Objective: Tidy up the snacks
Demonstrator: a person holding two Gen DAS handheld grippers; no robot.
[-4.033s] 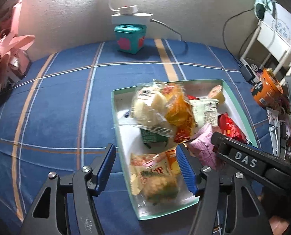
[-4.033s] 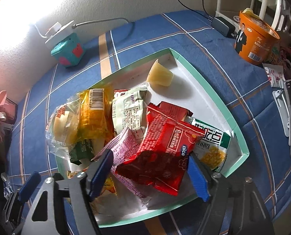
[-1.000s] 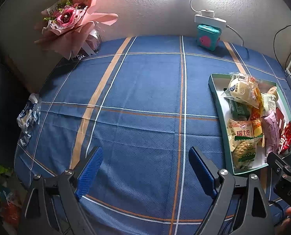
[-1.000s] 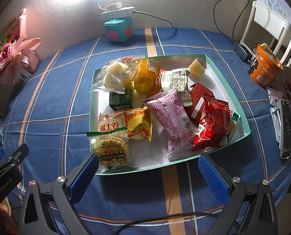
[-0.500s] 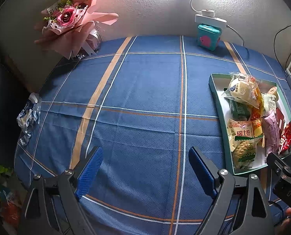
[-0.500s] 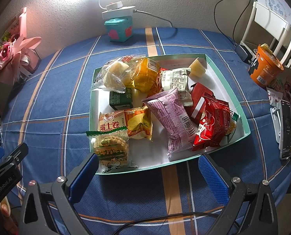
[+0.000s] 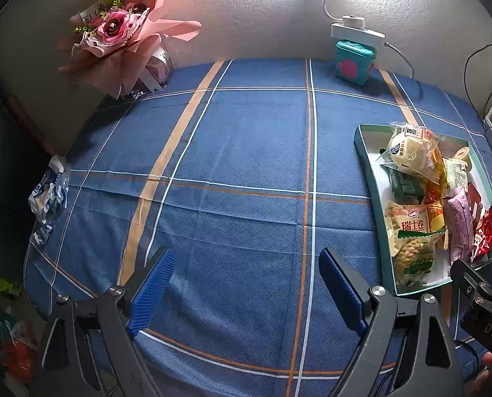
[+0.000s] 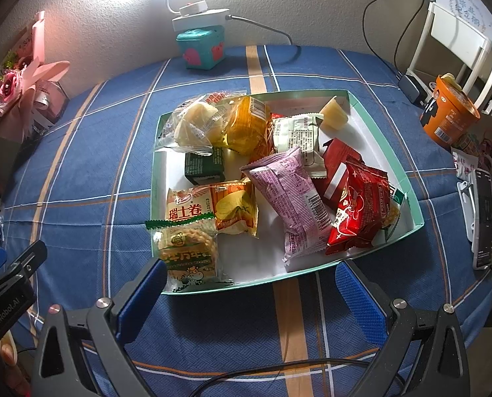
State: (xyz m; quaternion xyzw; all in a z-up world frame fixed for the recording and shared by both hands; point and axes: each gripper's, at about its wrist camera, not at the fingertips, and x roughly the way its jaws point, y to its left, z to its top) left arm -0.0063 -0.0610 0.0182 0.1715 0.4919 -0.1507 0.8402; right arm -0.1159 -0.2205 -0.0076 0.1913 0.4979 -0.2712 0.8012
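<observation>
Left wrist view shows the left gripper (image 7: pixel 242 289) with jaws spread wide and empty, hovering over bare blue plaid cloth on the counter (image 7: pixel 246 165); a pink bouquet (image 7: pixel 120 36) stands at the far left corner and the tray (image 7: pixel 366 172) lies off to the right. In the right wrist view, the right gripper (image 8: pixel 246 292) also has its jaws wide apart and empty, poised just short of the tray's (image 8: pixel 408 195) near rim. Across the tray from left to right lie a green-topped cracker pack (image 8: pixel 186 251) at the near left corner, a swiss roll pack (image 8: pixel 213 210), a purple packet (image 8: pixel 289 198) in the middle, and a red packet (image 8: pixel 358 208) toward the right; a clear-bagged bun (image 8: pixel 193 125) and an orange cake (image 8: pixel 247 122) sit at the back. An orange noodle cup (image 8: pixel 447 115) stands outside the tray, well to the right. Every snack appears gathered in the tray, so the sorting looks finished or nearly so. Any further move would likely mean reaching for a stray item such as the cup.
</observation>
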